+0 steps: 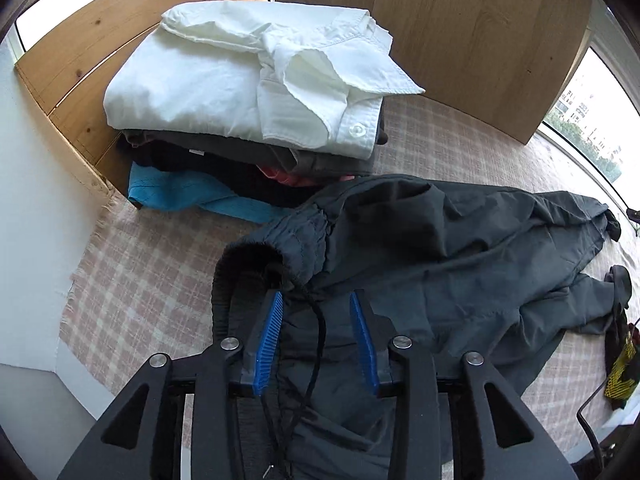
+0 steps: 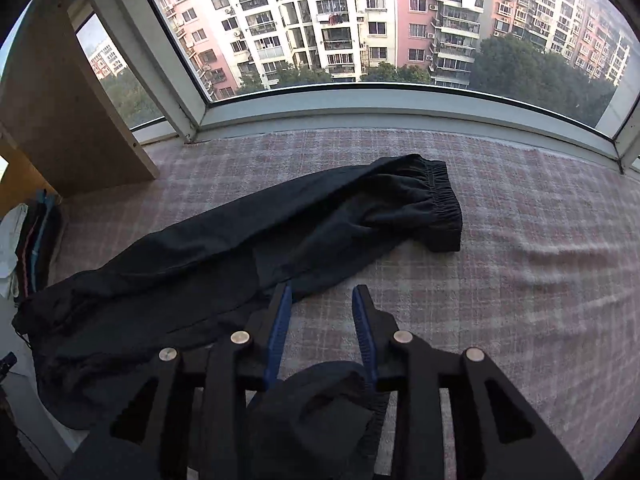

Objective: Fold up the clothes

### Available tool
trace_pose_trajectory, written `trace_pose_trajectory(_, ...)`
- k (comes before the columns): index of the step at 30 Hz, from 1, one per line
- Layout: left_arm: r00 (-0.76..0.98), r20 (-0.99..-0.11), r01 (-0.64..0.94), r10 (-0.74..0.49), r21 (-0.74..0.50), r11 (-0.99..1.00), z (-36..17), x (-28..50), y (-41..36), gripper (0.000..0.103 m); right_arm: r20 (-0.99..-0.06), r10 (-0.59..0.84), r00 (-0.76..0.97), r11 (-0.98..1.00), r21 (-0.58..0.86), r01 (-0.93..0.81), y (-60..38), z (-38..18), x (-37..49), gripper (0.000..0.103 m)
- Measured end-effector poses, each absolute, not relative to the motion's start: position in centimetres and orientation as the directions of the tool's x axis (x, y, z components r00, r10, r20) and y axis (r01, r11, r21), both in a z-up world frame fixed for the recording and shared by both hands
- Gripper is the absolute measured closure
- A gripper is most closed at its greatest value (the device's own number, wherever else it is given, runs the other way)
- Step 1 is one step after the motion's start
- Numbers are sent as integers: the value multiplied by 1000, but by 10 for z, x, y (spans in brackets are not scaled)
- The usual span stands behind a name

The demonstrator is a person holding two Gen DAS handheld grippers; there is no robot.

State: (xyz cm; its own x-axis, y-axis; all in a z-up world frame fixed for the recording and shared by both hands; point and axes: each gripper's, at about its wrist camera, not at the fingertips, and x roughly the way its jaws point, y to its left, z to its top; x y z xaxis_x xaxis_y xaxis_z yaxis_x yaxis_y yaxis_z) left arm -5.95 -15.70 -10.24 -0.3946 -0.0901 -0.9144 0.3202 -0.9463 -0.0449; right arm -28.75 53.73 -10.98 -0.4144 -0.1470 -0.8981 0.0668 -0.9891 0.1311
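Observation:
Dark grey trousers point(image 1: 460, 248) lie spread on the pink checked blanket point(image 1: 136, 280). In the left wrist view my left gripper point(image 1: 316, 298) is open over the elastic waistband point(image 1: 260, 252), with the black drawstring point(image 1: 318, 328) running between its blue pads. In the right wrist view the trousers point(image 2: 240, 248) stretch from lower left to an elastic cuff point(image 2: 442, 204) in the middle. My right gripper point(image 2: 320, 294) is open above the blanket beside that leg. A second dark cuff point(image 2: 320, 396) lies beneath the gripper's base, behind the pads.
A stack of folded clothes topped by a white shirt point(image 1: 256, 76) stands at the back left against wooden panels point(image 1: 460, 20). The stack also shows at the left edge of the right wrist view point(image 2: 28, 244). A window sill point(image 2: 400, 108) borders the blanket. A yellow-black item point(image 1: 620, 368) lies at the right.

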Motion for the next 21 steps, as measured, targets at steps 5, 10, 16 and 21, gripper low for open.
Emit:
trace_pose_trajectory(5, -340, -935, 375, -98, -39, -926, -119, 12, -151, 51, -923, -100, -371, -995, 98, 25, 571, -136, -215, 58)
trace_pose_trajectory(10, -237, -962, 395, -135, 31, -918, -170, 27, -152, 50, -929, -92, -359, -995, 98, 3, 587, -140, -185, 58)
trace_pose_trajectory(16, -222, -971, 435, -84, -22, -900, -202, 21, -168, 47, -912, -104, -398, -994, 86, 63, 578, -125, -174, 58)
trace_pose_trajectory(21, -294, -953, 408, -77, -52, -911, -186, 23, -163, 87, -918, -62, -391, -985, -8, 174, 560, -130, -176, 54)
